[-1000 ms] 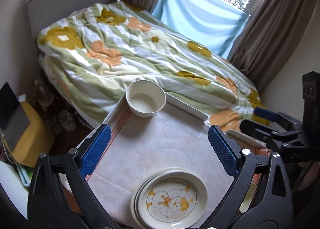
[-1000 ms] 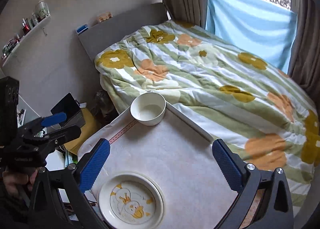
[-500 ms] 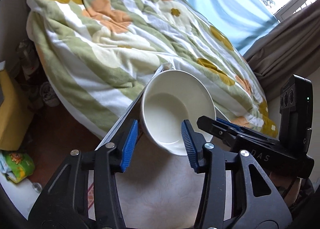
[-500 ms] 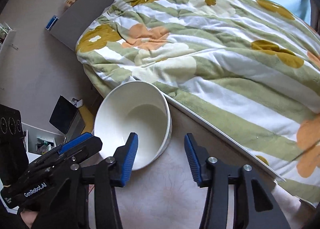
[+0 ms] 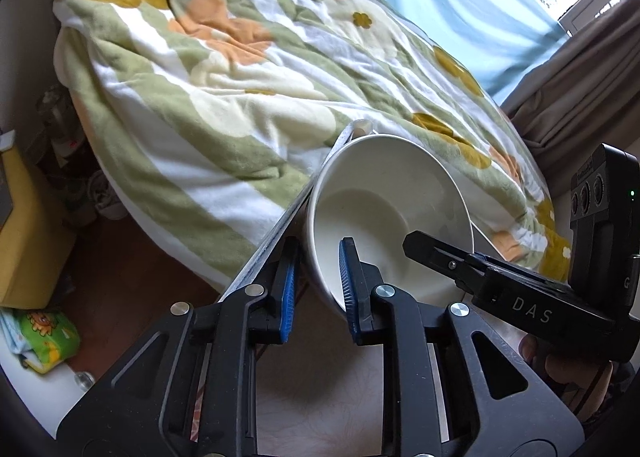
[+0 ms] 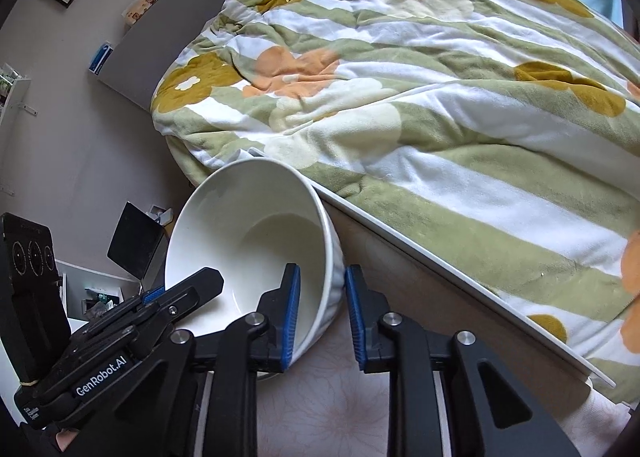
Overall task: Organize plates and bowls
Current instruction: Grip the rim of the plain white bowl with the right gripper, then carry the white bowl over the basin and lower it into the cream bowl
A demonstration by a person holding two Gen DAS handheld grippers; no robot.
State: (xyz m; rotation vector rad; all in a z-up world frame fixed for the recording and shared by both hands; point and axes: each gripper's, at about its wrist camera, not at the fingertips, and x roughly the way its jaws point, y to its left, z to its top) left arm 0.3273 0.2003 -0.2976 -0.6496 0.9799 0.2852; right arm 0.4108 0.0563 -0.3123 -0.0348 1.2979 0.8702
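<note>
- The white bowl [image 5: 390, 217] sits at the far corner of the table [image 5: 320, 409], next to the table's raised white edge and close to the bed with the flowered blanket [image 5: 224, 69].
- The left gripper [image 5: 316, 289] has its jaws drawn narrow on the bowl's left wall: one blue pad is outside the wall, the other inside the bowl, and both appear to press on the rim.
- The right gripper [image 6: 320, 313] stands the same way on the bowl's [image 6: 256, 241] right wall, with one blue pad inside the bowl and the other outside, closed to a narrow gap around the rim.
- In both views the bowl looks tilted toward the cameras, its open mouth facing the grippers; whether its base is touching the table cannot be told.
- The bowl's inside is plain and holds nothing.
- The table [image 6: 360, 409] carries a pale cloth with a faint flower pattern.
- A brown curtain [image 5: 580, 69] and light blue sheet [image 5: 460, 5] hang at the window beyond the bed.
</note>
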